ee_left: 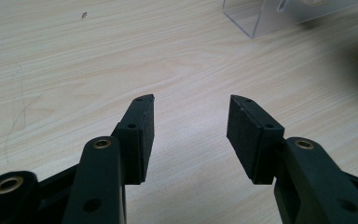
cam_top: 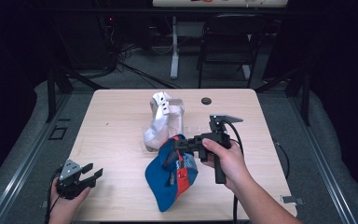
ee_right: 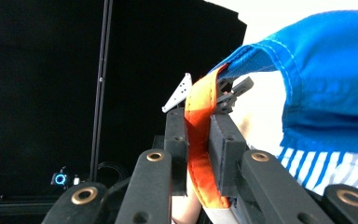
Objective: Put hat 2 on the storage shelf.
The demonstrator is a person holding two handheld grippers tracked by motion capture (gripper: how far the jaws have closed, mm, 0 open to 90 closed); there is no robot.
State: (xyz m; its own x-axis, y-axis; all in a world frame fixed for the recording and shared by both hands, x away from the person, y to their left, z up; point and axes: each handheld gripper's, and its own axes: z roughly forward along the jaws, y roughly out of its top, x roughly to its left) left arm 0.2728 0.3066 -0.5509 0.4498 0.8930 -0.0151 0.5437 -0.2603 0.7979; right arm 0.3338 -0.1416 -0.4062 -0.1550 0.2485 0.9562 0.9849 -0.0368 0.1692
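Right gripper (cam_top: 176,148) clamped on orange strap (ee_right: 200,140) of blue cap (cam_top: 168,179), cap hanging near table (cam_top: 121,116) front centre, left gripper (cam_top: 93,170) jaws apart, empty, at front-left corner, white cap (cam_top: 164,123) behind.

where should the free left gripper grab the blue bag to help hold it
Probably the blue rim near the orange strap, which the right gripper pinches. The blue bag hangs limp there, so that hem is a thin edge. Bring the open left gripper in from its left.
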